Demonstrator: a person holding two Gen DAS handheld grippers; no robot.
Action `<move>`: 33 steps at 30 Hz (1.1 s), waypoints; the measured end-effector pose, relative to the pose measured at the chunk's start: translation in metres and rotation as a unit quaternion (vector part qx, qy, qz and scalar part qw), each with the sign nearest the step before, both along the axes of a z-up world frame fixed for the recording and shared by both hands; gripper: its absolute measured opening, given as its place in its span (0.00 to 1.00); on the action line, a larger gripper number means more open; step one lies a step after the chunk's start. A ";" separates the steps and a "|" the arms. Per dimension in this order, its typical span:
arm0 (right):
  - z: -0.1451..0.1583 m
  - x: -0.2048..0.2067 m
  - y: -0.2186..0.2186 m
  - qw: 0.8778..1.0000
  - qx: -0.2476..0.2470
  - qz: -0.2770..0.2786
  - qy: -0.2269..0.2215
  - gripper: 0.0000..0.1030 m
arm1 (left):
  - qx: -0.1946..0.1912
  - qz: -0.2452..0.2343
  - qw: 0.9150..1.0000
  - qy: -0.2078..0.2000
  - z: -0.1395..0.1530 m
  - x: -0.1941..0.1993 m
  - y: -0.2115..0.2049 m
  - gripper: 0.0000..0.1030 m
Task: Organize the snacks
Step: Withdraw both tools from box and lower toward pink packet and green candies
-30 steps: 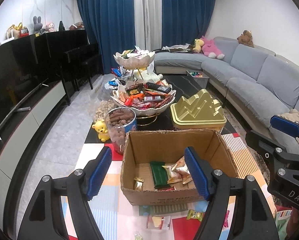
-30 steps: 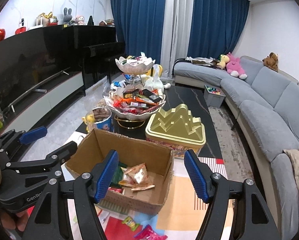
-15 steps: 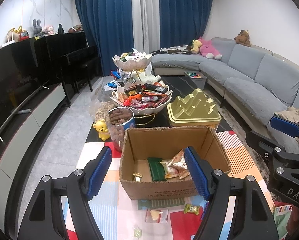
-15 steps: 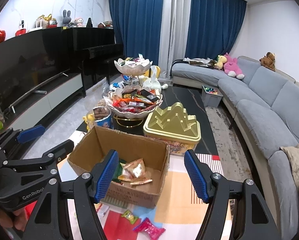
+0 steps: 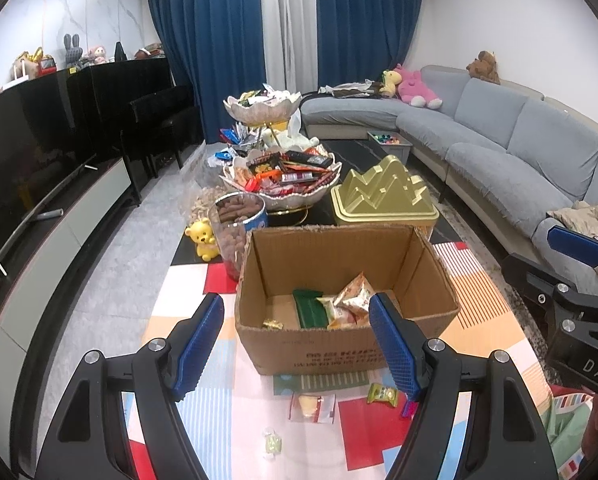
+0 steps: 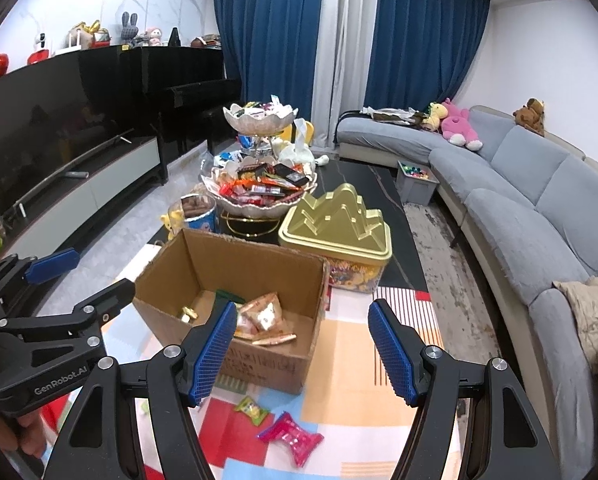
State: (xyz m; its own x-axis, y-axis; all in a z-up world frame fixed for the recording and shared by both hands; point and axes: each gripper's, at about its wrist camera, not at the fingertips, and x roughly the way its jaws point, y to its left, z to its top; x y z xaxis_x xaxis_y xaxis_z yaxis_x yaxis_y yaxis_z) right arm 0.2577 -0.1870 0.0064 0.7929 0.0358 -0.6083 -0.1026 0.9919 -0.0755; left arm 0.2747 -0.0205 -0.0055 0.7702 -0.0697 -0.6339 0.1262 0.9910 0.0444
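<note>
An open cardboard box [image 5: 339,352] [image 6: 259,364] sits on a colourful mat and holds a green packet [image 5: 309,312], orange snack packs [image 5: 351,300] [image 6: 263,314] and a gold candy [image 5: 273,324]. Loose candies lie in front of it: a green one [image 5: 383,394] [image 6: 251,410], a pale packet [image 5: 312,408], a small pale one [image 5: 272,444] and a pink one [image 6: 293,438]. My left gripper [image 5: 297,346] is open and empty, above the mat before the box. My right gripper [image 6: 303,354] is open and empty, at the box's right front.
Behind the box stand a gold mountain-shaped tin [image 5: 383,196] [image 6: 337,220], a two-tier snack bowl stand [image 5: 283,180] [image 6: 259,188], a jar of nuts [image 5: 237,232] and a yellow bear [image 5: 205,238]. A grey sofa [image 5: 511,160] runs along the right, a TV cabinet [image 5: 59,220] along the left.
Both grippers have drawn back from the box and risen a little. More of the mat and the loose candies in front of the box now show. Both stay open.
</note>
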 end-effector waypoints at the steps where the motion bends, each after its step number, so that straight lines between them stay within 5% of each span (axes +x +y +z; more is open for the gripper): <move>1: -0.002 -0.001 0.000 1.000 0.000 -0.002 0.002 0.67 | 0.000 0.001 1.000 0.002 -0.002 -0.002 0.001 0.74; 10: -0.021 -0.009 -0.005 0.999 0.001 -0.027 0.019 0.79 | 0.003 0.010 1.000 0.021 -0.024 -0.011 0.003 0.82; 33: -0.106 -0.016 -0.023 0.985 0.040 -0.113 0.123 0.80 | 0.013 0.032 0.996 0.082 -0.097 -0.008 0.004 0.88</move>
